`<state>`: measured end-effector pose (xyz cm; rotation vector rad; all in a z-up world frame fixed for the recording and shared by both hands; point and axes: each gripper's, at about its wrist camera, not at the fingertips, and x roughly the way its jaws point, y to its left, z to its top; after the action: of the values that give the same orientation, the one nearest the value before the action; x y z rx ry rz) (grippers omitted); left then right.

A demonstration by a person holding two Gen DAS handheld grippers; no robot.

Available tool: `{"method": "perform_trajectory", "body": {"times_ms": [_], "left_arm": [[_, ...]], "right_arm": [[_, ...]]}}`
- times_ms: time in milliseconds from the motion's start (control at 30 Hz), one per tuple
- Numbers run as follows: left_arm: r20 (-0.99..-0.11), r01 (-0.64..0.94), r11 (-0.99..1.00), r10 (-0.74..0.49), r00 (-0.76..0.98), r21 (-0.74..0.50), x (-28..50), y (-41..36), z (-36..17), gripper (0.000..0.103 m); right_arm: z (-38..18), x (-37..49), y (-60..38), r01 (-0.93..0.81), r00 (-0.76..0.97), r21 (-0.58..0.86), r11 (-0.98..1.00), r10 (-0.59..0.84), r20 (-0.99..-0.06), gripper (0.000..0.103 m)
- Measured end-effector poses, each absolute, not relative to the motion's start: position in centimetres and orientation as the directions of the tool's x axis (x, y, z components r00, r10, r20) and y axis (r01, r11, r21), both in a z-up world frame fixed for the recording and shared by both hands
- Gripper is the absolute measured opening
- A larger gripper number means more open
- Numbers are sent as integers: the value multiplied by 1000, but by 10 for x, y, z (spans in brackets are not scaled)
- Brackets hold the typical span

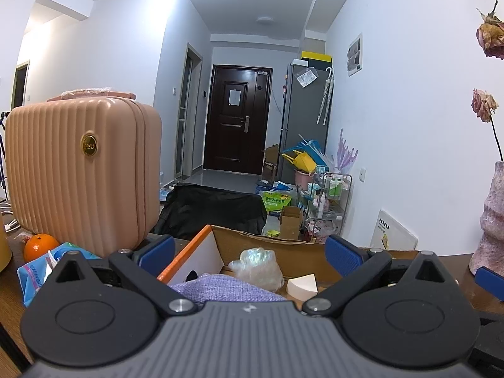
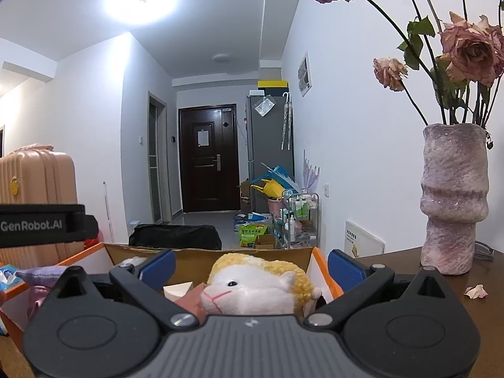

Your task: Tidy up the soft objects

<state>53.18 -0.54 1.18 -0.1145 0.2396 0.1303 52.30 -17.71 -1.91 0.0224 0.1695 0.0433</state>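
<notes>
1. I am looking across a dark wood-grain worktop (image 2: 409,271) down a white-walled hallway to a dark panelled door (image 1: 237,119), with a grey fridge (image 1: 304,116) and a cluttered wire cart (image 1: 334,195) along the right wall.
2. A ribbed, rounded peach suitcase (image 1: 78,170) stands on the worktop at my left, with a smooth orange (image 1: 39,246) and a crinkly blue tissue pack (image 1: 41,271) at its foot.
3. A rough, mottled pink vase (image 2: 453,198) of dried roses stands at my right, one fallen petal (image 2: 475,291) near its base.
4. The open cardboard box (image 2: 201,255), orange-edged and white inside, sits straight ahead.
5. Inside it I see a fuzzy white plush sheep (image 2: 252,286) with curly yellow wool, a woven lilac cloth (image 1: 226,289), a crumpled clear plastic wad (image 1: 256,266) and a white wedge sponge (image 1: 302,286).
6. My left tongs (image 1: 250,250) are spread wide over the cloth, gripping nothing.
7. My right tongs (image 2: 252,266) are likewise released, the sheep lying between the blue pads untouched.
</notes>
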Motion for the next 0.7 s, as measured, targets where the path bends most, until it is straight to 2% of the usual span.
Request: {"method": "perform_trajectory", "body": {"times_ms": [700], "left_arm": [[-229,-153,986,134,964,-69,512,-3,12,103]], "right_arm": [[-18,491,-181,-6,991,18,1000,9,-135,103]]}}
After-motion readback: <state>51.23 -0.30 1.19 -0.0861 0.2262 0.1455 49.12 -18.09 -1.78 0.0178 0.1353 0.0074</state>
